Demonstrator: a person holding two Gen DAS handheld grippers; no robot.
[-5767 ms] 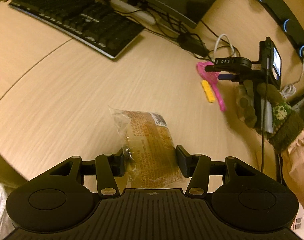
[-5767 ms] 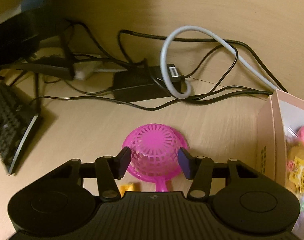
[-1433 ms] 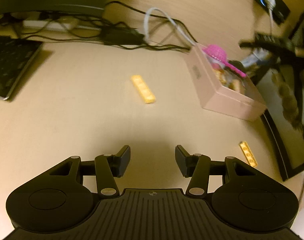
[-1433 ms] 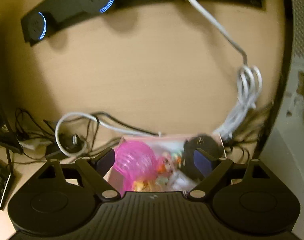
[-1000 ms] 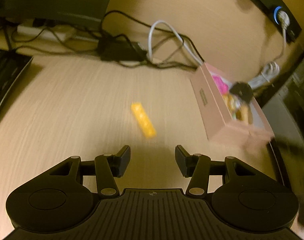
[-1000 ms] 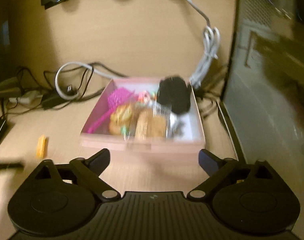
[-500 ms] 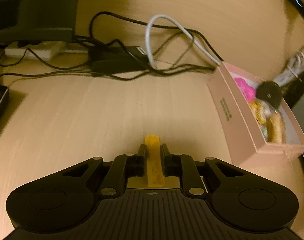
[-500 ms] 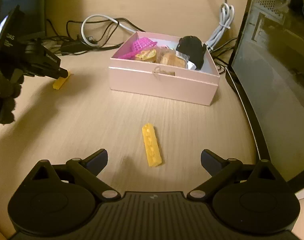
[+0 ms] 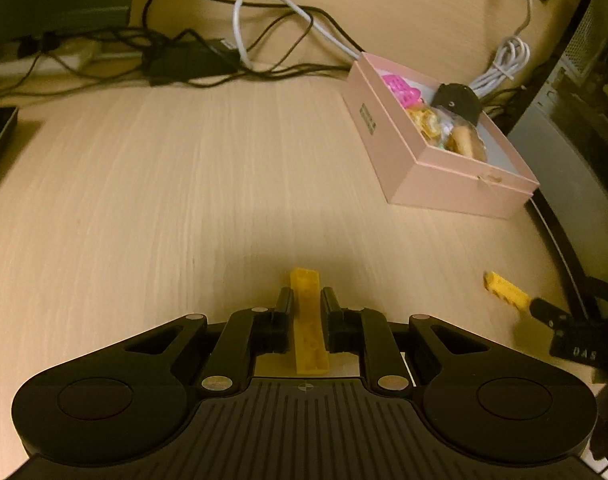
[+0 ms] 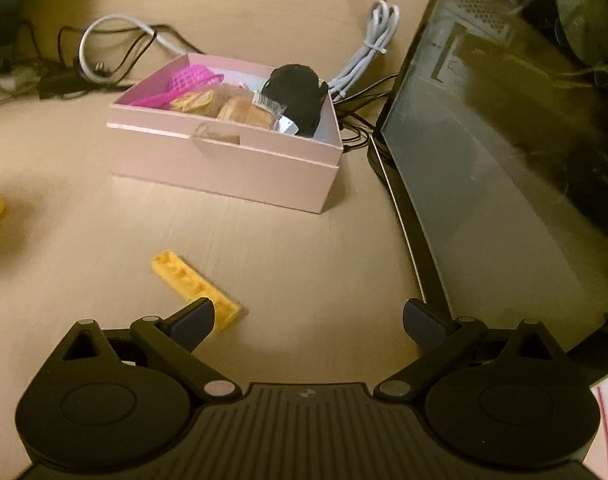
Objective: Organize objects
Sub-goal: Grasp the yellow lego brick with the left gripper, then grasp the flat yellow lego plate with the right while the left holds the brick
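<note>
Yellow brick (image 9: pixel 308 320) clamped between the left tongs (image 9: pixel 307 300), both pads pressed on its long sides, its far end poking out past the tips and its near end running back toward the tool body, over the pale wood-grain bench (image 9: pixel 164 184). Over on the right, the right tongs (image 10: pixel 307 316) are spread wide with nothing between them, poised low over the bench; a second brick (image 10: pixel 196 282), also yellow, lies flat just ahead of the left finger (image 10: pixel 194 318), its near end right at that fingertip, angled away up and to the left. From the left camera that same second brick shows at the far right edge with the tip of the right tool just beside it. Behind it sits the pink box (image 10: pixel 224 164), open-topped, well apart from both bricks. Inside: a pink sieve (image 10: pixel 192 80) at the far left corner, packaged bread (image 10: pixel 244 114) in the middle, a black lump (image 10: pixel 298 96) at the right end; I can't tell what that black thing is. Right of the box a dark glass-sided computer case (image 10: pixel 503 160) stands along the bench edge. A coiled grey cable (image 10: pixel 373 40) hangs behind the box, and black cables with a power adapter (image 9: pixel 192 64) trail along the back wall to the left.
</note>
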